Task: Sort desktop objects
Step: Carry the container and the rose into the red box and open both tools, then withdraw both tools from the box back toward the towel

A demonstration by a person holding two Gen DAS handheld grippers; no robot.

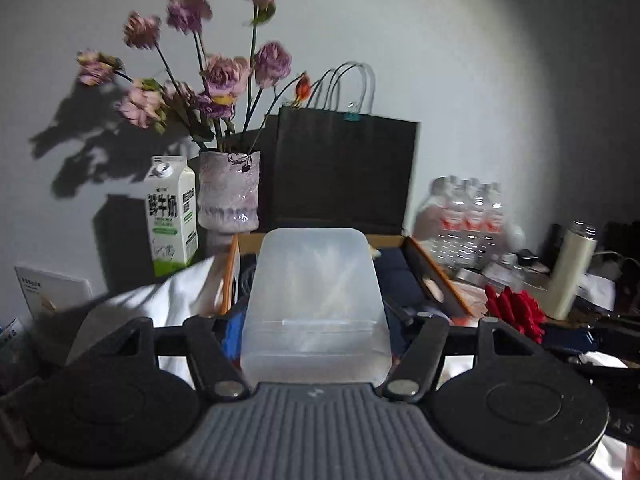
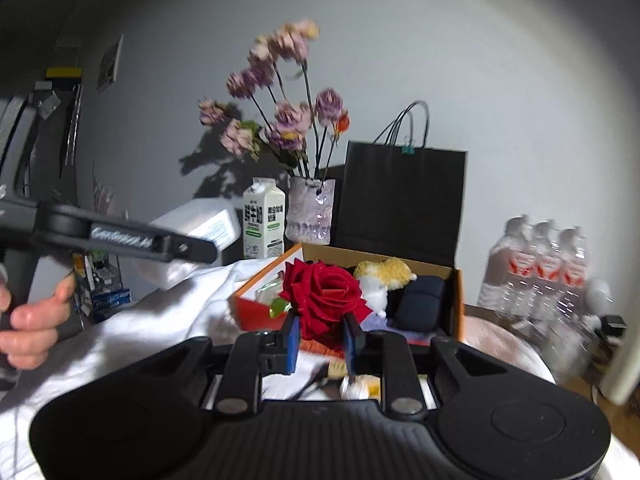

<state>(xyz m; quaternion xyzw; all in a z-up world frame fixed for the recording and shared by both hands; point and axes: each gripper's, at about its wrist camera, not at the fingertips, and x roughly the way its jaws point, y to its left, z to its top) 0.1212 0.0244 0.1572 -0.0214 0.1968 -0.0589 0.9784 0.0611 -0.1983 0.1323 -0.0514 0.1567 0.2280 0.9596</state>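
My left gripper (image 1: pixel 316 332) is shut on a translucent plastic box (image 1: pixel 316 300) and holds it up in front of the open cardboard box (image 1: pixel 436 276). My right gripper (image 2: pixel 321 338) is shut on a red rose (image 2: pixel 324 296) and holds it in front of the same cardboard box (image 2: pixel 454 280), which contains a plush toy (image 2: pixel 380 280) and a dark pouch (image 2: pixel 420 300). The rose also shows in the left wrist view (image 1: pixel 516 312) at the right. The left gripper's body shows in the right wrist view (image 2: pixel 120 238) at the left, with a hand under it.
A vase of dried purple flowers (image 1: pixel 229 192), a milk carton (image 1: pixel 172 216) and a black paper bag (image 1: pixel 344 168) stand against the wall. A pack of water bottles (image 1: pixel 468 212) and a white flask (image 1: pixel 570 272) stand at the right. White cloth (image 2: pixel 140 328) covers the front left.
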